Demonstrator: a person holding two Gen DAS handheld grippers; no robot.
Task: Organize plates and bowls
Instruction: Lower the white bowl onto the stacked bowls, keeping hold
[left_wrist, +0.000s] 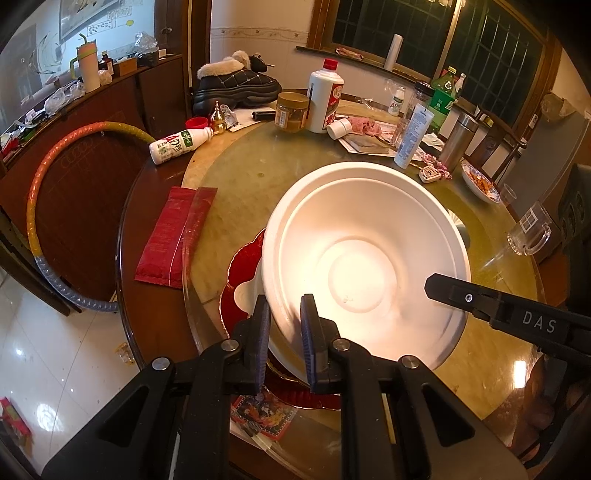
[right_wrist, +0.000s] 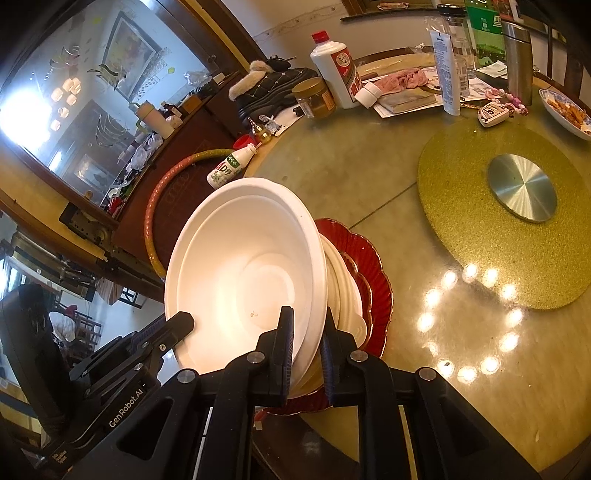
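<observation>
A large white bowl (left_wrist: 365, 254) sits on a stack of a white scalloped plate (left_wrist: 245, 295) and a red gold-rimmed plate (left_wrist: 236, 310) on the glass turntable. My left gripper (left_wrist: 284, 325) is shut on the bowl's near rim. My right gripper (right_wrist: 308, 339) is shut on the opposite rim of the same bowl (right_wrist: 240, 273), with the white plate (right_wrist: 351, 295) and red plate (right_wrist: 373, 266) under it. The right gripper's finger (left_wrist: 454, 291) also shows in the left wrist view.
A red packet (left_wrist: 173, 236) lies left of the stack. Bottles, a jar (left_wrist: 291, 110), a tube and a dish of snacks (left_wrist: 480, 182) crowd the far side. A glass mug (left_wrist: 530, 229) stands right. A gold mat with a metal hub (right_wrist: 522, 192) marks the turntable's centre.
</observation>
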